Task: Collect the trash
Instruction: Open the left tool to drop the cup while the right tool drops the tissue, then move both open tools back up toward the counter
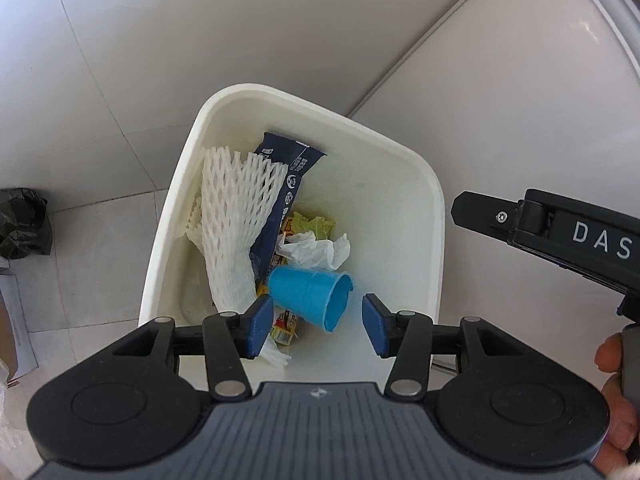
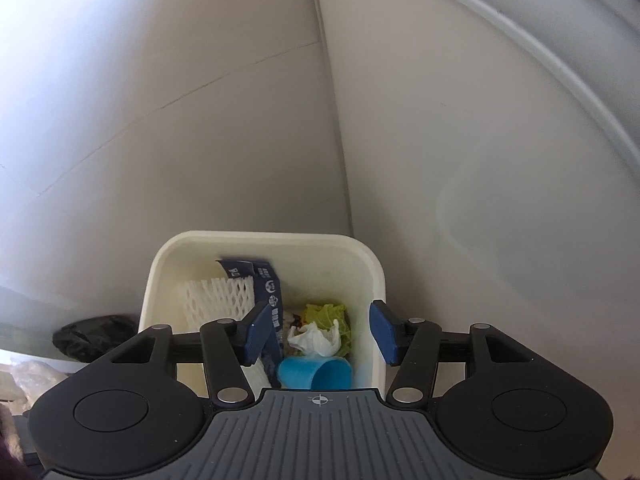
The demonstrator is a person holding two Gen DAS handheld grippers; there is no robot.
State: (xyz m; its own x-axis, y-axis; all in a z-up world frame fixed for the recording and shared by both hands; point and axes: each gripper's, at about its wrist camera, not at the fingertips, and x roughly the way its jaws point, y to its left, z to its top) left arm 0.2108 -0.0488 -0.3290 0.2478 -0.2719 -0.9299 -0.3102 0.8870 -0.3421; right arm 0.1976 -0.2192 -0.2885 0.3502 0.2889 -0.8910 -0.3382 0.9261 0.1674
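A white trash bin (image 1: 436, 216) (image 2: 168, 264) stands on the floor below both grippers. Inside lie a blue plastic cup (image 1: 308, 294) (image 2: 316, 374) on its side, a crumpled white tissue (image 1: 316, 250) (image 2: 316, 340), white foam fruit netting (image 1: 232, 216) (image 2: 220, 300), a dark blue wrapper (image 1: 288, 172) (image 2: 264, 280) and a green leaf (image 1: 316, 224) (image 2: 328, 312). My left gripper (image 1: 316, 326) hangs open over the bin's near side with nothing between its blue pads. My right gripper (image 2: 320, 330) is open above the bin too, empty; its black body (image 1: 560, 236) shows at the right of the left wrist view.
A black crumpled bag (image 1: 24, 224) (image 2: 92, 336) lies on the tiled floor left of the bin. A large white rounded appliance or lid (image 1: 520, 60) (image 2: 500, 160) fills the upper right. Papers (image 1: 12, 320) sit at the far left edge.
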